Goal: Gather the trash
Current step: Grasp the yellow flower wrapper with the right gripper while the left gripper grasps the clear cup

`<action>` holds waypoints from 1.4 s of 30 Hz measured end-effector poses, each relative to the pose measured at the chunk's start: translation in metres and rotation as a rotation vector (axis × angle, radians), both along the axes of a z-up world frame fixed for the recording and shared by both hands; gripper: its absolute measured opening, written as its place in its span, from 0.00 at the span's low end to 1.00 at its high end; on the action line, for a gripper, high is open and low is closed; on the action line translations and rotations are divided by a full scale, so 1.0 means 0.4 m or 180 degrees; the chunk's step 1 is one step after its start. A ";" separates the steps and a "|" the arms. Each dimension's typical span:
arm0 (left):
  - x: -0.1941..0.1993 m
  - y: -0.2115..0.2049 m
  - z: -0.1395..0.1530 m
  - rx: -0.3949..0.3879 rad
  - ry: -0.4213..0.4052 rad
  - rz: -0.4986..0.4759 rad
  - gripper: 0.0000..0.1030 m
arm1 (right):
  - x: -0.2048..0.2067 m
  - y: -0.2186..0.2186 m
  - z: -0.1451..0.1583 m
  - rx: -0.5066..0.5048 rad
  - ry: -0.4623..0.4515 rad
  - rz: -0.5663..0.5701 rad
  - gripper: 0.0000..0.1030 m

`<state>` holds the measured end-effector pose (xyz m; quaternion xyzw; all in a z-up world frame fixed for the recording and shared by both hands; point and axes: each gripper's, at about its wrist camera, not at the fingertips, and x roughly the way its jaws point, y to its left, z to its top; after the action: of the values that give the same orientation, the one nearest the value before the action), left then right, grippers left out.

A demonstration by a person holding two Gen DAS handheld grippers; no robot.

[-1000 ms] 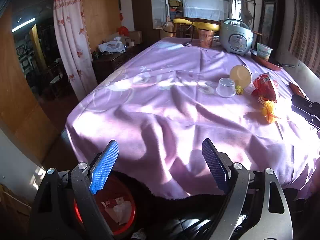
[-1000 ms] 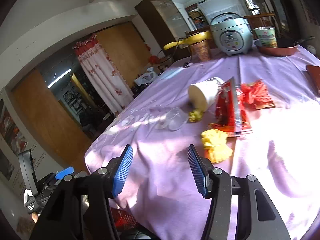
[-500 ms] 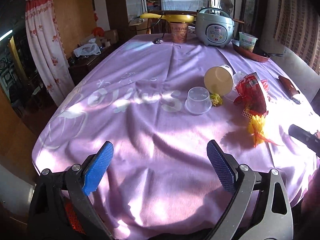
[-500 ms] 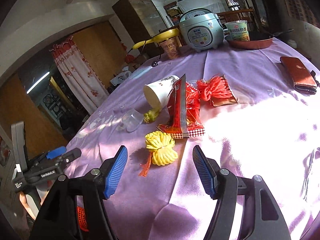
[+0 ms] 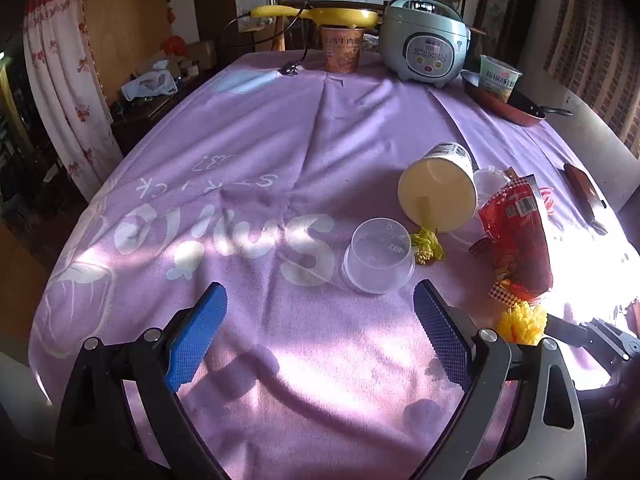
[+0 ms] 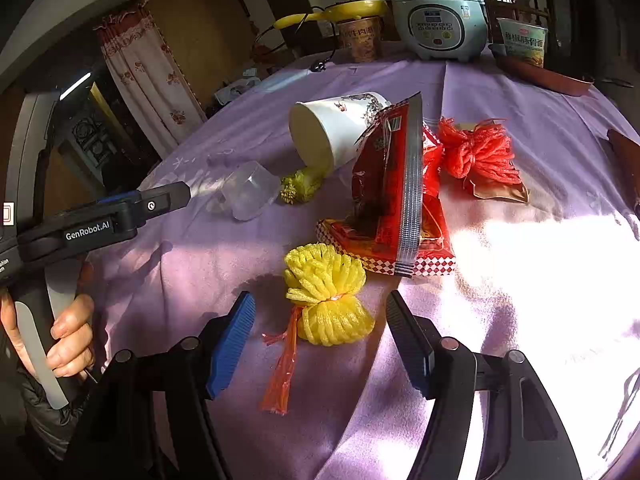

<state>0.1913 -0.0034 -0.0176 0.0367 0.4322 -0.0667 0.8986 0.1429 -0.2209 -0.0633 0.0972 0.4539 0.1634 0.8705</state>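
Trash lies on the purple tablecloth. An upturned clear plastic cup sits just beyond my left gripper, which is open and empty. Behind it are a tipped paper cup, a small yellow-green net and a red snack bag. My right gripper is open, and the yellow foam net lies between its fingertips with neither pad touching it. A red foam net rests past the snack bag.
At the far edge stand a rice cooker, a brown noodle cup and a red pan holding another cup. A brown wallet lies at the right. A hand holds the left gripper's handle.
The left gripper moved from over a red bin at the table's edge to just short of the clear cup, its jaws wider. The right gripper sank to the yellow net and opened wider.
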 end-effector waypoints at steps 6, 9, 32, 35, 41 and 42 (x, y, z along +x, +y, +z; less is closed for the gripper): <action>0.056 -0.027 -0.024 -0.0035 0.0138 -0.0068 0.88 | 0.029 0.016 -0.018 -0.0320 0.0048 0.0043 0.32; 0.081 -0.045 -0.045 -0.0027 0.0209 -0.0087 0.88 | 0.022 -0.005 -0.009 -0.0185 -0.0036 -0.0017 0.30; 0.094 -0.044 -0.050 -0.0247 0.0203 -0.0032 0.53 | -0.061 -0.072 0.049 0.0447 -0.0543 0.0029 0.31; 0.045 -0.014 -0.008 -0.0202 0.0033 0.0031 0.53 | -0.061 -0.080 0.051 0.0470 -0.0575 0.0012 0.31; -0.056 0.088 0.068 -0.0278 -0.0165 0.0209 0.53 | -0.067 -0.073 0.054 0.0452 -0.0585 -0.0042 0.31; -0.073 0.108 0.080 -0.0284 -0.0192 0.0246 0.53 | -0.072 -0.069 0.056 0.0473 -0.0577 -0.0028 0.31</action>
<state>0.1620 0.0396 0.0145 -0.0182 0.4026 -0.0500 0.9138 0.1142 -0.2484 -0.0410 0.1483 0.3595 0.2008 0.8991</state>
